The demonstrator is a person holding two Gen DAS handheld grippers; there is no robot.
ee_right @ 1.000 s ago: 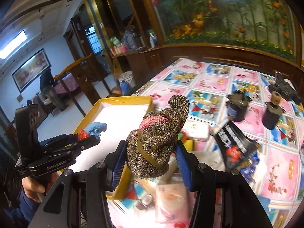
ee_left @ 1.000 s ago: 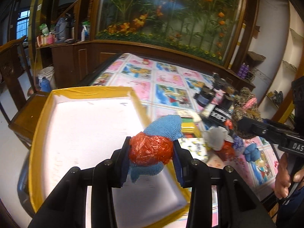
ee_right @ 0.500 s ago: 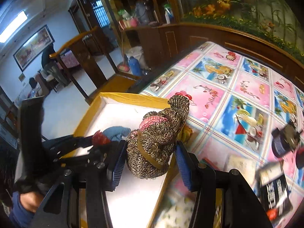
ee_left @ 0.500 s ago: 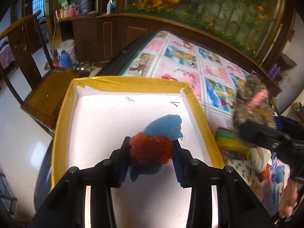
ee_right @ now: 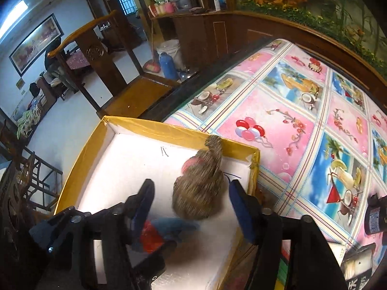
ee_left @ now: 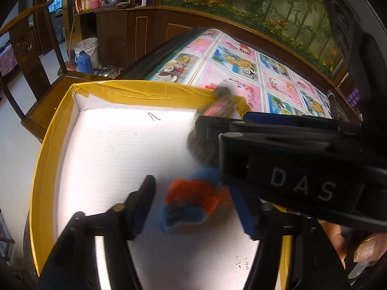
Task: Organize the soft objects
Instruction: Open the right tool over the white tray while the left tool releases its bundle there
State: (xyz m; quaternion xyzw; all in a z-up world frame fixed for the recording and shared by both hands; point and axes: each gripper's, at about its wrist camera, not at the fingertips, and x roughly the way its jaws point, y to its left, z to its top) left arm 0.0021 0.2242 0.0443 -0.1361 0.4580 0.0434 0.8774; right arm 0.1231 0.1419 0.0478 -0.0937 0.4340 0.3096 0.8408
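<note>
A white box with a yellow taped rim [ee_left: 135, 94] fills the left wrist view. My left gripper [ee_left: 193, 201] hangs over its floor, jaws opening. The blue and orange knitted toy [ee_left: 191, 203] lies blurred between the pads, free of them. My right gripper [ee_right: 192, 193] is over the same box [ee_right: 154, 126] near its far right corner, jaws also opening. The brown speckled knitted toy with a pink patch [ee_right: 198, 193] sits blurred between its pads, not pressed. Its black body [ee_left: 302, 186] crosses the left wrist view and hides part of the brown toy [ee_left: 205, 149]. The blue and orange toy [ee_right: 169, 229] shows low down.
The box stands at the edge of a table with a pink and blue picture cloth [ee_right: 290, 125]. A wooden chair [ee_right: 135, 91] is just beyond the box. A dark can [ee_right: 376, 217] stands at the right edge. A hand [ee_left: 338, 239] holds the right gripper.
Both grippers came in over the box and sank a little. Both have opened, and each toy has left its pads and drops blurred toward the box floor.
</note>
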